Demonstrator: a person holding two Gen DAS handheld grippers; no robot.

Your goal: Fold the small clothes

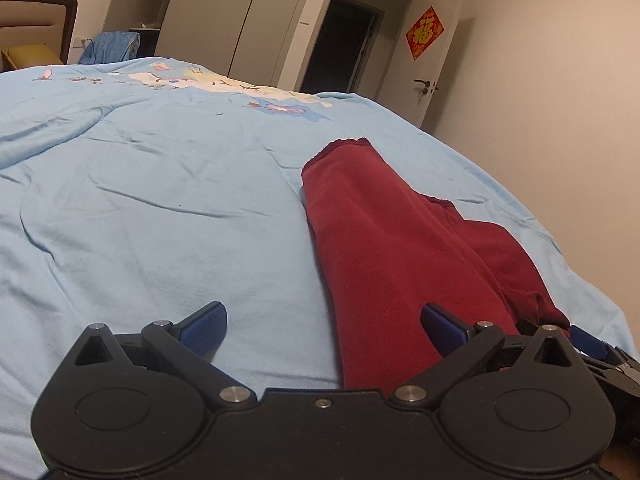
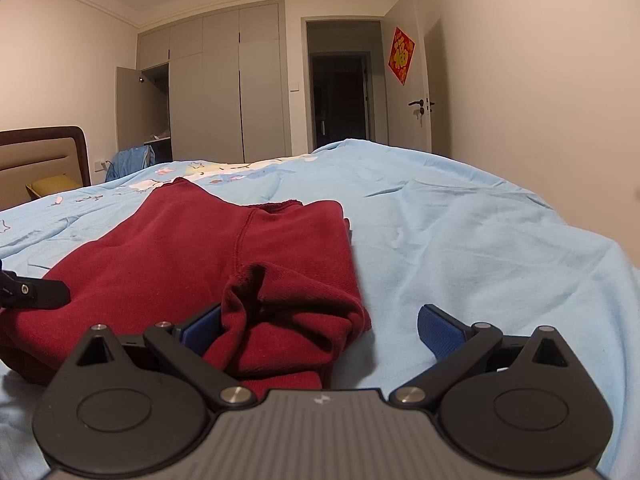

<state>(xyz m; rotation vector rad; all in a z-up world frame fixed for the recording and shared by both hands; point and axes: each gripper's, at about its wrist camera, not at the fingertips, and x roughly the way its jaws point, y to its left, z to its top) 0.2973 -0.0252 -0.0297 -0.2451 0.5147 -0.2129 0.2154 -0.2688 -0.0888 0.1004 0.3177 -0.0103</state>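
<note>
A dark red small garment point(image 1: 380, 232), seemingly little trousers, lies on the light blue bed cover point(image 1: 160, 200), one long part stretching away from me. My left gripper point(image 1: 323, 330) stands open at its near end, the cloth lying against the right finger. In the right wrist view the same garment point(image 2: 180, 248) spreads left of centre, with a bunched corner between the fingers of my open right gripper point(image 2: 320, 332), beside its left pad. Neither jaw pinches the cloth. Part of the left gripper point(image 2: 36, 292) rests on the garment's left side. The right gripper point(image 1: 592, 344) shows at the far right.
The bed cover point(image 2: 480, 240) falls away at its right edge near the wall. A headboard point(image 2: 40, 156) stands at the far left. Beyond the bed are a blue cloth point(image 1: 108, 48), wardrobes point(image 2: 224, 80) and an open doorway point(image 2: 340, 96).
</note>
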